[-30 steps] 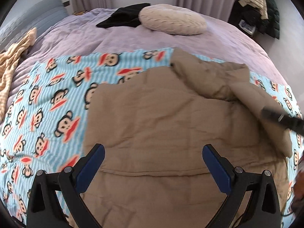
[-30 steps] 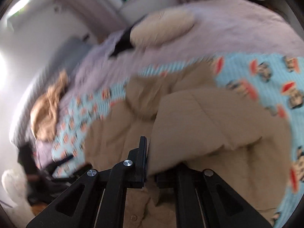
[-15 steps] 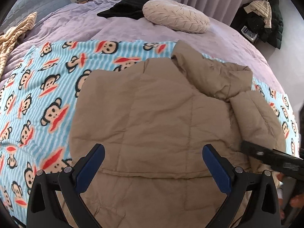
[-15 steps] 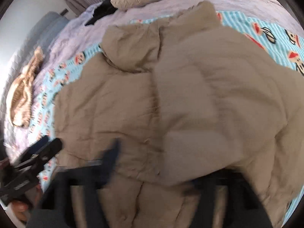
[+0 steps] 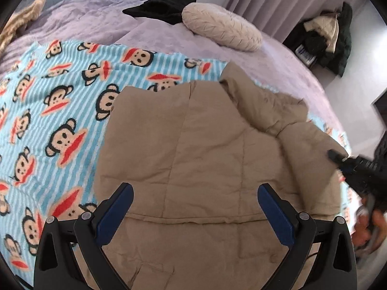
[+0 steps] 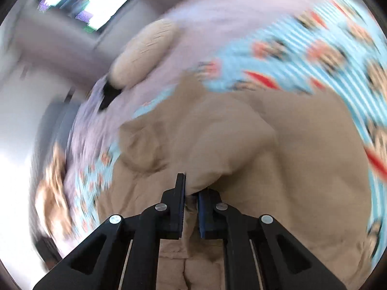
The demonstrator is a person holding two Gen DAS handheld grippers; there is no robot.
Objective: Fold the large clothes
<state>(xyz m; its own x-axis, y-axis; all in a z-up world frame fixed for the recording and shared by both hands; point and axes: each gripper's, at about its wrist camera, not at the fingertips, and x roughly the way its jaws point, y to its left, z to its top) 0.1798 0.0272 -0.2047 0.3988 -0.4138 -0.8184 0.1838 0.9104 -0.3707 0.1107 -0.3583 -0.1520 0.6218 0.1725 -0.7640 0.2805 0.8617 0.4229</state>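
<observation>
Bed [image 5: 101,24]: lilac cover.
On bed, far side: round cream pillow [image 5: 221,32]; black garment [image 5: 162,8] just beside it.
Left edge: tan throw [image 5: 17,21].
Near side: monkey-print blanket [image 5: 55,101], spread flat; tan jacket [image 5: 200,159] lies on it.

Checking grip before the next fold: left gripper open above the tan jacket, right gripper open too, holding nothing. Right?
Not quite. The left gripper is open above the tan jacket, but the right wrist view shows the right gripper shut on a fold of it.
</observation>
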